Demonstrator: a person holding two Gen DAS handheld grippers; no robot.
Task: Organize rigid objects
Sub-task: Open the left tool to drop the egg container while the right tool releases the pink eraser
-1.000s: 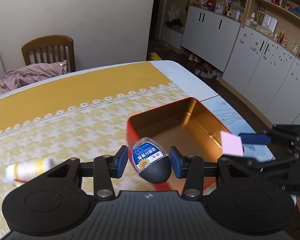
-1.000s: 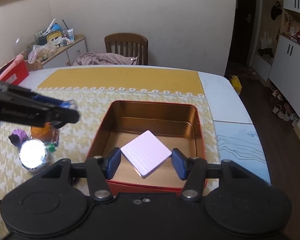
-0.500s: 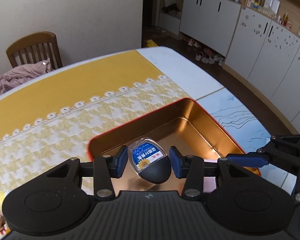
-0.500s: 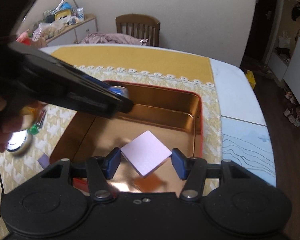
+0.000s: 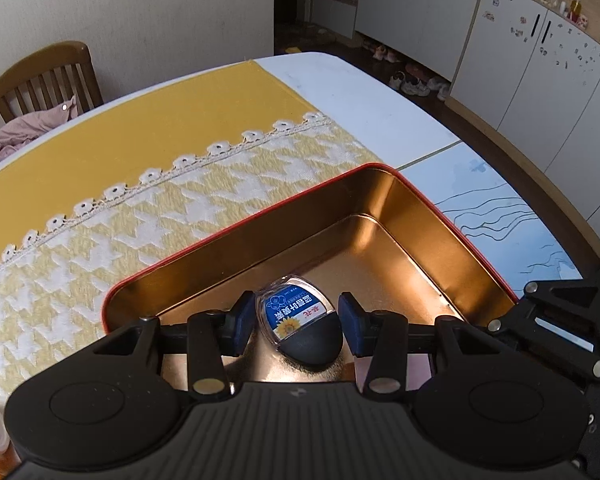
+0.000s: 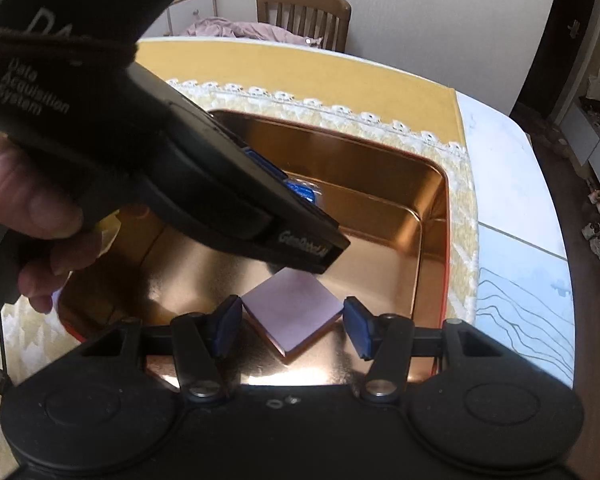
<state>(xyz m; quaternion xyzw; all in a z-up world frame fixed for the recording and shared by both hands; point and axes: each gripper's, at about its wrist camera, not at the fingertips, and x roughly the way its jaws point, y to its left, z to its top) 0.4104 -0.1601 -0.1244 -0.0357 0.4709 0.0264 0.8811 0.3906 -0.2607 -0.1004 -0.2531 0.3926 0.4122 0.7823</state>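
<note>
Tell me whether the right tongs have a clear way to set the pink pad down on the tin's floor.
Probably yes: the right tongs hold the pink pad low over bare tin floor; the left tongs sit farther back.

Pink pad (image 6: 292, 310), blue-labelled case (image 5: 300, 322) — over tin (image 5: 236, 252)

A plain pale wall (image 5: 160, 12) is seen behind a white table (image 5: 364, 92), which is covered in part by a yellow cloth (image 5: 140, 140) edged with white lace. A wooden chair (image 5: 40, 76) is set at the far side, with pink fabric (image 5: 24, 128) heaped on it. White cabinets (image 5: 520, 52) are ranged along a dark floor (image 5: 452, 108), where shoes (image 5: 416, 84) are left.
</note>
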